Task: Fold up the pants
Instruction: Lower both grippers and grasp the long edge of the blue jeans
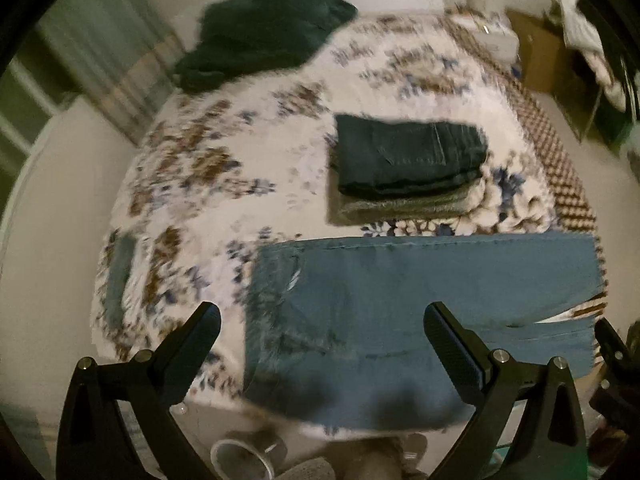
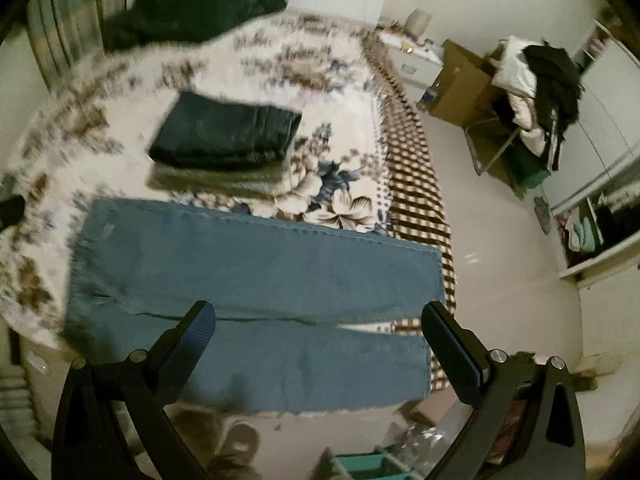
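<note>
Both my claws wide apart, empty: left claw (image 1: 322, 326), right claw (image 2: 320, 324). Blue pants (image 2: 256, 264) lie flat on the bed (image 2: 328, 80) near edge, legs to my right. Folded dark stack (image 2: 226, 132) just beyond them.

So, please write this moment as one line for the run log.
stage: before grasp | left tongs: open, empty | right tongs: open, empty | blue jeans: flat on bed edge | folded dark pants: stacked behind
</note>
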Available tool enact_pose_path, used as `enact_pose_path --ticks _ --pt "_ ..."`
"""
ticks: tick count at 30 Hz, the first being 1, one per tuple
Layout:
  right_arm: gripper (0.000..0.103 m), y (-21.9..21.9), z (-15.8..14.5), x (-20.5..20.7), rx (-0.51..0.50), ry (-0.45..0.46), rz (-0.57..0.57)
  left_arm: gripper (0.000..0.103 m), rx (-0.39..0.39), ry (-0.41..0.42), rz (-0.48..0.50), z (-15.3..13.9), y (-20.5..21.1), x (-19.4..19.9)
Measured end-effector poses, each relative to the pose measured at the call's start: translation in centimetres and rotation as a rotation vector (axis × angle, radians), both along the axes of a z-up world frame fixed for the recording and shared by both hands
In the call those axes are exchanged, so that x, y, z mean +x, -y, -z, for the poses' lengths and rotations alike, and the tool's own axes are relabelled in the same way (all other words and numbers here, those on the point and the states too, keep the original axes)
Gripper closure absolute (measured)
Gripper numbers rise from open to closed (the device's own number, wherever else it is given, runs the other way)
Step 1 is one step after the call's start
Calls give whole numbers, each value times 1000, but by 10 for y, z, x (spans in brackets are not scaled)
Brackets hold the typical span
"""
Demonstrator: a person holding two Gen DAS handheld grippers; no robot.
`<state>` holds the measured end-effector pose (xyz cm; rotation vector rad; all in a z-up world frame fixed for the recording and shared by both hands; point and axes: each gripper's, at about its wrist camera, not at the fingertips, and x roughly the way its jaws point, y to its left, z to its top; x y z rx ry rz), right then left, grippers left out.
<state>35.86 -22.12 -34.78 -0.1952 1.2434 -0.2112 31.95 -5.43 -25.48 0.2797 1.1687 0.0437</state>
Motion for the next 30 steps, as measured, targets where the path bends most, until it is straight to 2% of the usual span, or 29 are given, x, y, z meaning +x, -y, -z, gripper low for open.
enact_pose_path --ticks 2,6,10,12,15,17,21,23,24,25,26,27,28,30 --pt "0 0 54 42 -13 -55 -14 0 20 -42 61 50 11 37" --pt "0 5 166 116 -28 -158 -37 0 90 -99 162 139 32 83" --pt "0 14 252 150 -38 -250 -74 0 147 -175 265 227 53 119" --pt "1 19 283 157 -43 -289 -103 0 155 -226 318 263 61 131" --pt "4 21 319 173 -42 -342 -173 0 183 -273 396 297 71 141" --pt "6 19 334 177 -33 -370 -217 0 186 -292 441 309 76 144" --pt "13 14 359 187 10 -407 -297 3 125 -314 498 315 76 153" --pt "24 13 364 190 47 -411 -312 15 28 -348 507 309 67 159" --pt "30 12 363 191 67 -406 -318 29 -10 -361 508 306 64 160" --pt "44 10 360 190 100 -394 -321 44 -48 -370 518 299 61 161" --pt "61 8 357 188 116 -384 -323 53 -62 -370 528 293 59 161" --pt "69 6 355 186 123 -375 -322 73 -66 -367 542 286 59 161" --pt "81 3 351 183 120 -356 -319 88 -61 -358 549 276 59 161" --pt "87 3 344 177 113 -330 -301 95 -65 -333 545 258 58 162"
